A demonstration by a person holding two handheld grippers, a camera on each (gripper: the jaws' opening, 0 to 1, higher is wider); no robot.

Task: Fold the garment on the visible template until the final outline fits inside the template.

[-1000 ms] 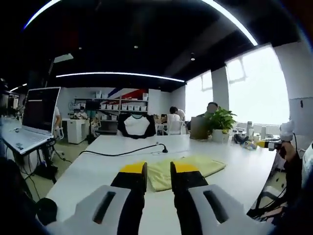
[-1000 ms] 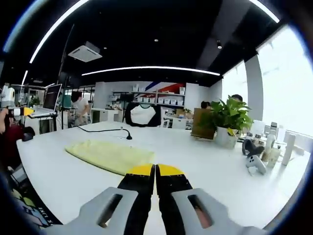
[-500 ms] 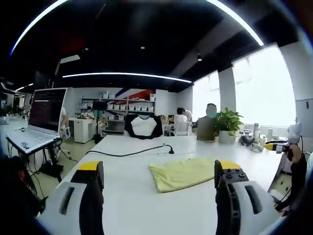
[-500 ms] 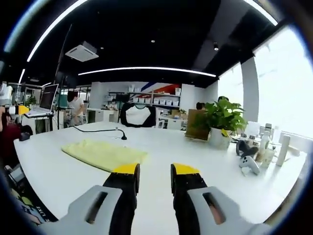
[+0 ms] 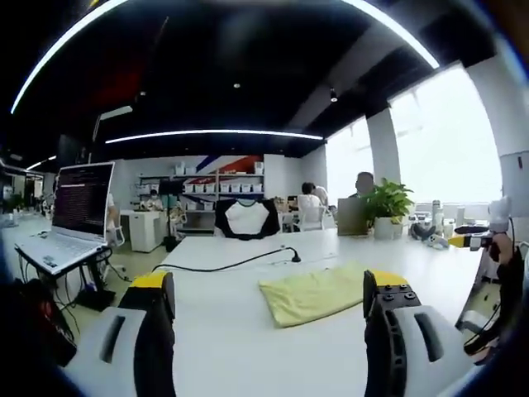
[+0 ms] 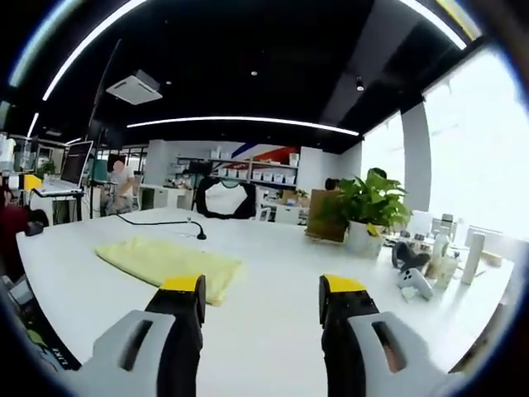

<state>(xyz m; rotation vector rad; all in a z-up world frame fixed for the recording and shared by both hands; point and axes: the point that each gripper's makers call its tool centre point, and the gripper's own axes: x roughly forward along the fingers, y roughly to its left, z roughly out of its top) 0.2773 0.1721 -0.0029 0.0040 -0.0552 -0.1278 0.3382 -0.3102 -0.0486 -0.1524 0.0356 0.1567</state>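
In the left gripper view, the left gripper (image 5: 269, 289) is seen at the bottom with its yellow-tipped jaws spread wide apart and nothing between them. Just beyond the jaws, the yellow garment (image 5: 318, 292) is laid flat on the white table (image 5: 223, 331), a little right of centre and clear of both jaws. A black cable (image 5: 227, 265) is run across the table behind the garment, ending in a small black stand. An open laptop (image 5: 70, 217) is raised on a stand at the far left. At the right edge, the other gripper's yellow tip is seen beside a person's arm.

In the right gripper view, the right gripper (image 6: 264, 299) is likewise held with its jaws well apart, gripping nothing. The garment (image 6: 165, 263) is spread on the table (image 6: 273, 322) to the left, its near corner just beyond the left jaw tip. Farther off to the right, a potted plant (image 6: 364, 213) is placed on the table, with a game controller (image 6: 411, 281) and bottles near it. A black-and-white chair (image 6: 221, 198) and shelves are seen at the far end of the room.
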